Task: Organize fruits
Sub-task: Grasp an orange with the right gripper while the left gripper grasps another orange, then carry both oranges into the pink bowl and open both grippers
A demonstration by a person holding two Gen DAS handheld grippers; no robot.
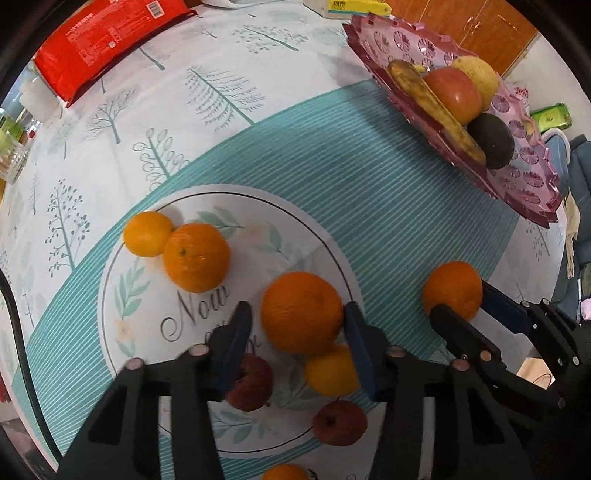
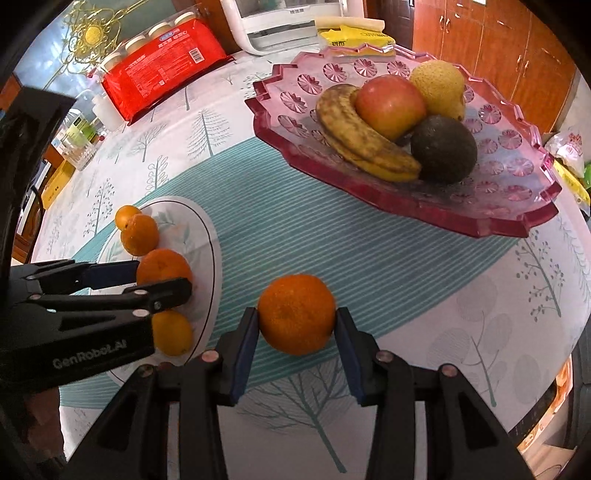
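Note:
My left gripper is open around a large orange over the white leaf-print plate; a gap shows beside its left finger. The plate also holds two oranges at its far left, a yellow citrus and two dark red fruits. My right gripper is shut on another orange, held above the tablecloth right of the plate; it also shows in the left wrist view. The pink fruit tray holds a banana, apple, pear and avocado.
A red packet and a white appliance lie at the table's far side. A yellow pack sits behind the tray. Jars stand at the left edge. Wooden cabinets are beyond.

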